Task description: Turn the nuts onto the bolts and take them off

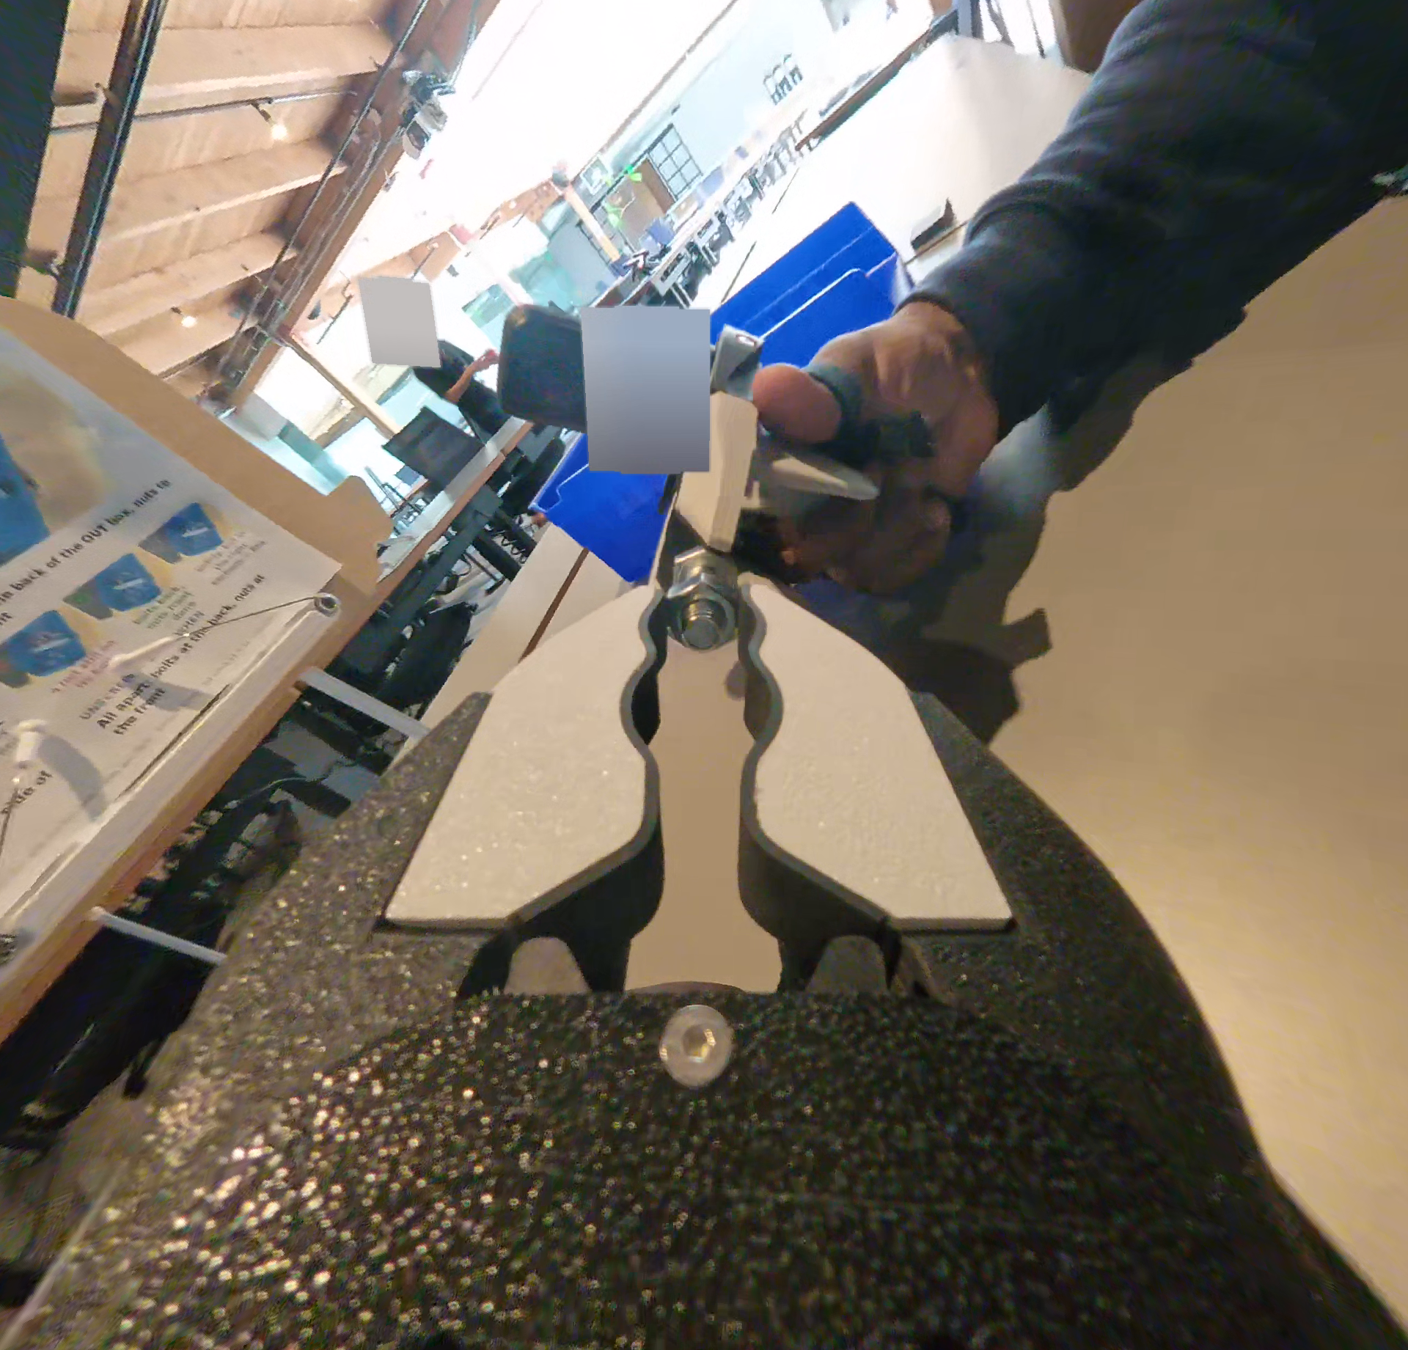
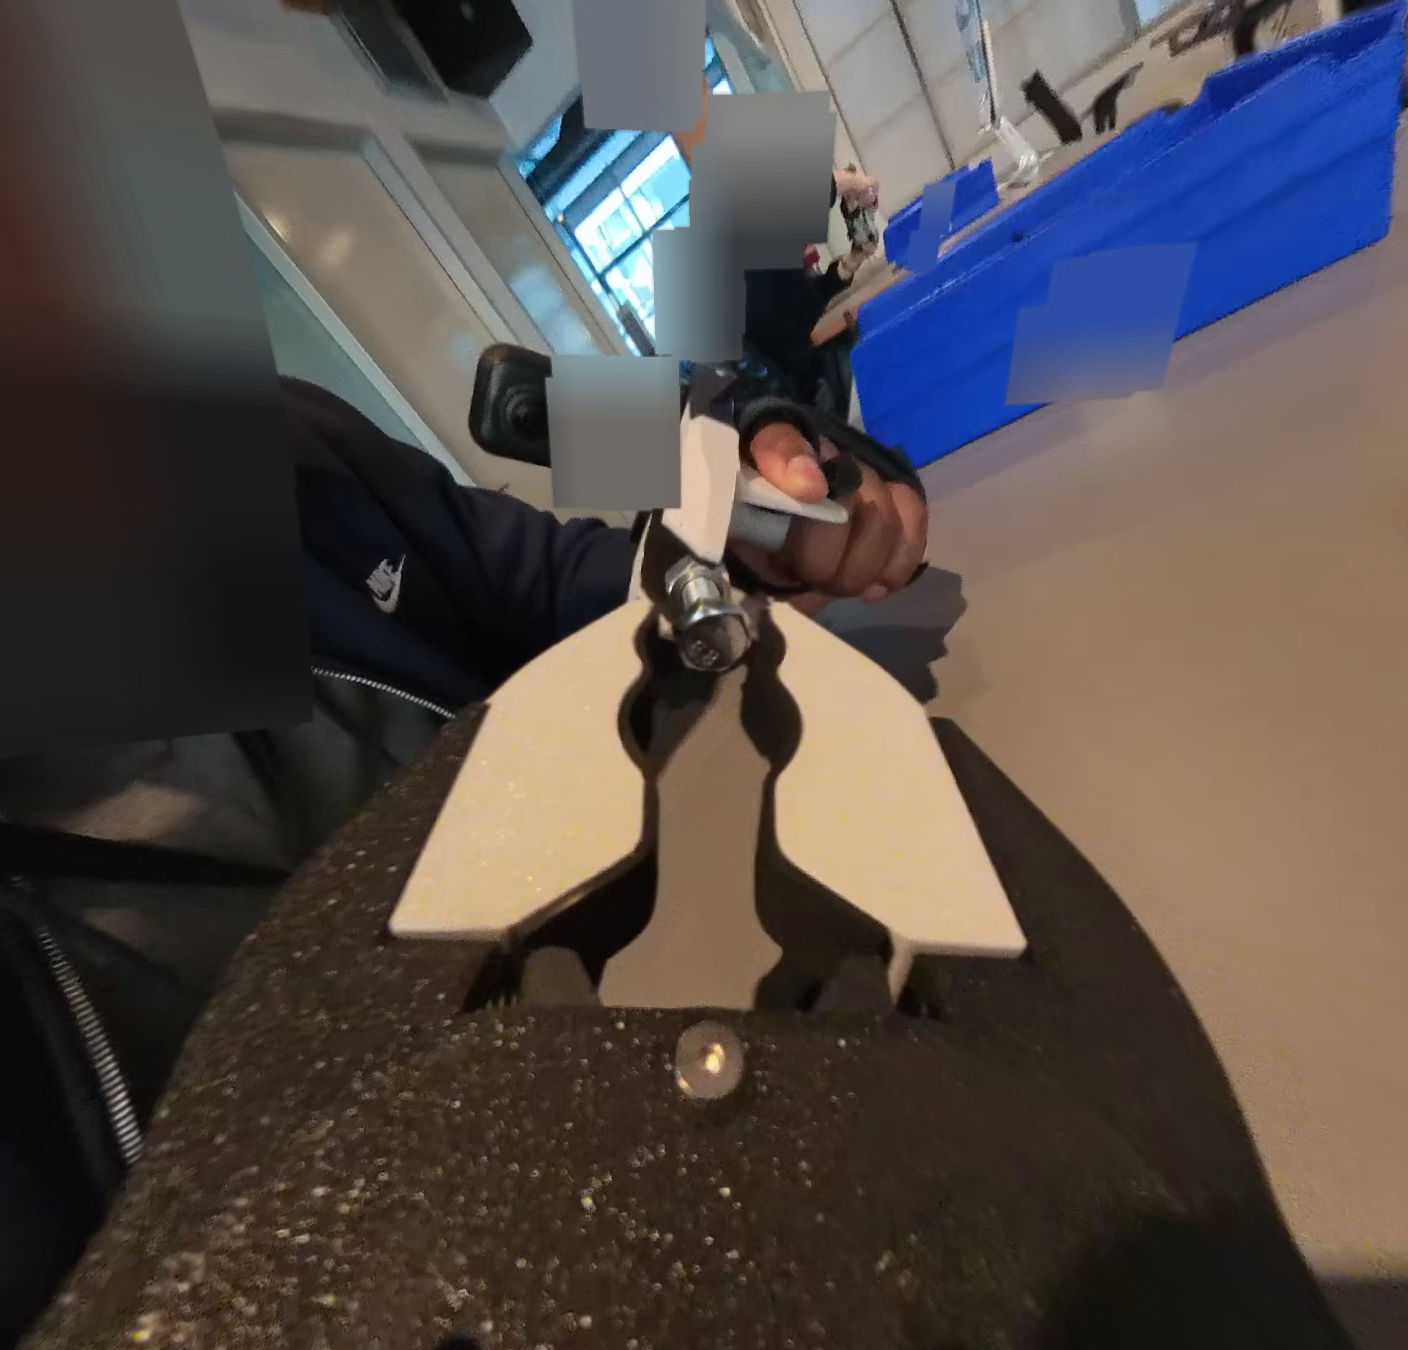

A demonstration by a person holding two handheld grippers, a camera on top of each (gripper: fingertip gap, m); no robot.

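From my left gripper (image 1: 701, 612) I see the two pale fingers drawn in close at mid-frame, their tips pinched on the nut (image 1: 697, 576) end of a silver bolt (image 1: 705, 628) whose threaded tip points back at the camera. Just beyond it, the right gripper (image 1: 716, 529) meets the same bolt from the far side, and the person's hand (image 1: 899, 437) wraps its handle at centre right, a dark sleeve (image 1: 1188, 171) running to the upper right corner. A blue bin (image 1: 808, 285) sits behind that hand on the tan table (image 1: 1219, 628). At the left edge a printed instruction sheet (image 1: 137, 612) on a brown board fills much of the view and hides the room behind it.

From my right gripper (image 2: 705, 639) the fingers are likewise nearly together, clamped on the hex head of the bolt (image 2: 710, 647), with the nut (image 2: 689, 590) threaded on just past it. The left gripper (image 2: 686, 551) closes on that nut from beyond, though I cannot quite make out how its tips sit, since the head blocks them. The other hand (image 2: 838, 521) grips its handle at centre. Blue bins (image 2: 1143, 209) line the upper right; a dark jacket (image 2: 419, 551) crowds the left.
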